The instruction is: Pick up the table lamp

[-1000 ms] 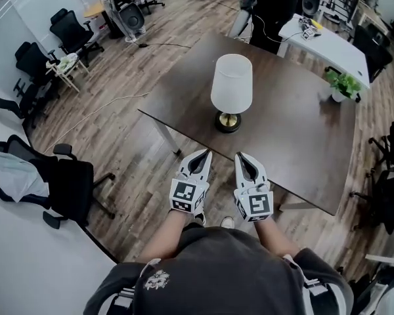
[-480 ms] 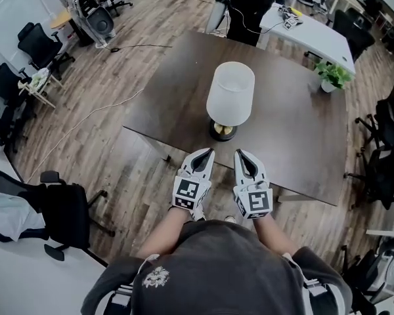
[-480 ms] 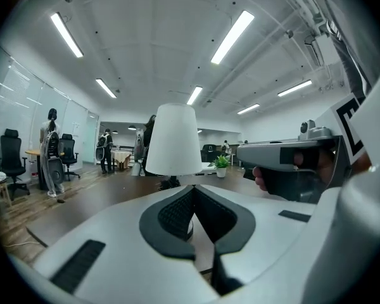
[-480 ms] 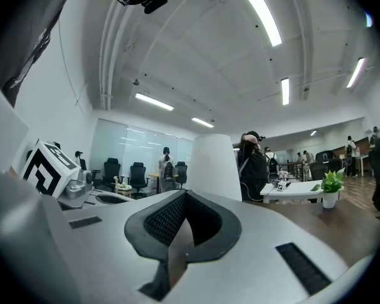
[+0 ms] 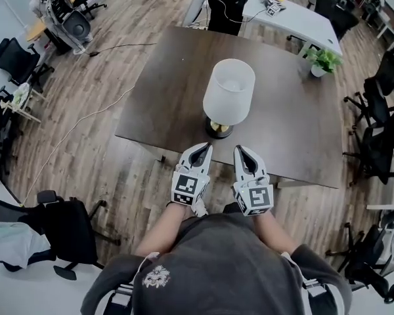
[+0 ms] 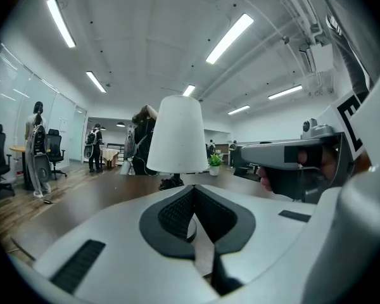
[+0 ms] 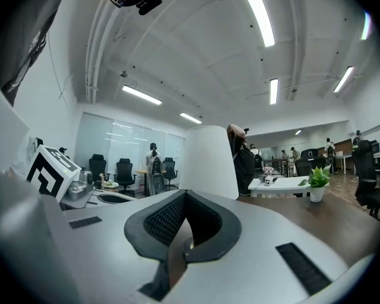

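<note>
The table lamp, with a white shade [image 5: 229, 90] and a dark and brass base [image 5: 218, 130], stands upright near the front edge of the dark brown table [image 5: 164, 97]. My left gripper [image 5: 202, 148] and right gripper [image 5: 241, 151] are side by side at that edge, just short of the base, both shut and empty. In the left gripper view the shade [image 6: 177, 135] rises straight ahead over the closed left gripper [image 6: 193, 192]. From the right gripper view, the shade [image 7: 209, 162] is just beyond the closed right gripper [image 7: 185, 198].
A small potted plant [image 5: 322, 61] sits at the table's far right corner. A person [image 5: 230, 2] stands behind the table beside a white desk [image 5: 292, 18]. Office chairs stand at left [image 5: 65, 228] and right [image 5: 381, 136]. A cable [image 5: 72, 133] runs over the wooden floor.
Both grippers have come forward to the table's front edge, closer to the lamp base. Their jaws stayed shut throughout.
</note>
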### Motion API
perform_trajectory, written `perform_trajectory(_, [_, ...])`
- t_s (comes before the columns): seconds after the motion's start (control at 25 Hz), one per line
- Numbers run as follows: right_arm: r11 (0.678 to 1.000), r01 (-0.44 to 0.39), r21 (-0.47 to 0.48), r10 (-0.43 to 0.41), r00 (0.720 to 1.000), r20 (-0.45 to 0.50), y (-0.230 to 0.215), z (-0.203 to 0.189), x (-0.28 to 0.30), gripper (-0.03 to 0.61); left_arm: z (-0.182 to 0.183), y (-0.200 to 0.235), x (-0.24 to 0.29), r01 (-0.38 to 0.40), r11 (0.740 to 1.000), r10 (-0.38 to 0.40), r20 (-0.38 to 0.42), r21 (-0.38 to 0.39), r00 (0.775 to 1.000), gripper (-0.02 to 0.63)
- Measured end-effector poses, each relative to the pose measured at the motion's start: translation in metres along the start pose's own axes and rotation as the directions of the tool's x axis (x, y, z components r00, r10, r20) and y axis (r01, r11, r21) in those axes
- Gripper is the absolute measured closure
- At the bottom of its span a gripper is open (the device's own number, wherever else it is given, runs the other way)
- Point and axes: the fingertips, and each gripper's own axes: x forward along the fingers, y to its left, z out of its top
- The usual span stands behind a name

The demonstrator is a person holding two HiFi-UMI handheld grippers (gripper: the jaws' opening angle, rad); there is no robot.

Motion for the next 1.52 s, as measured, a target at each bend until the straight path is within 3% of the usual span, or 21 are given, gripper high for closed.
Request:
perform_trajectory(0.44, [0.999, 0.043, 0.005, -0.043, 0.998, -0.040, -0.028, -0.017, 0.008, 0.561, -0.016, -0.002, 0.031, 0.040, 0.999, -0.040, -0.040, 0.016, 0.998, 0.607])
perform_trajectory(0.68, [1.000, 0.006, -0.006, -0.006, 0.998, -0.065, -0.044, -0.035, 0.022, 0.561, -0.028, -0.001, 0.054, 0.039, 0.999, -0.037, -0.074, 0.033, 0.997, 0.607])
perform_trajectory(1.0, [0.999, -0.046, 0.012, 0.047, 0.993, -0.107, -0.069, -0.067, 0.039, 0.561, -0.061, 0.005, 0.090, -0.009, 0.999, 0.014, -0.090, 0.054, 0.996, 0.606])
perform_trajectory(1.28, [0.994, -0.107, 0.014, 0.108, 0.989, -0.102, -0.100, -0.078, 0.056, 0.561, -0.076, 0.006, 0.119, -0.083, 0.996, 0.084, -0.102, 0.019, 0.991, 0.606])
perform_trajectory(1.36, [0.992, -0.128, 0.015, 0.129, 0.987, -0.098, -0.106, -0.080, 0.060, 0.561, -0.077, 0.006, 0.124, -0.116, 0.993, 0.116, -0.096, 0.010, 0.989, 0.585])
perform_trajectory(1.44, [0.988, -0.155, 0.013, 0.156, 0.983, -0.101, -0.109, -0.082, 0.063, 0.561, -0.078, 0.007, 0.128, -0.151, 0.989, 0.151, -0.089, 0.005, 0.985, 0.498])
perform_trajectory(1.52, [0.985, -0.174, 0.011, 0.175, 0.980, -0.100, -0.113, -0.084, 0.066, 0.561, -0.078, 0.009, 0.133, -0.181, 0.984, 0.180, -0.080, 0.004, 0.980, 0.475])
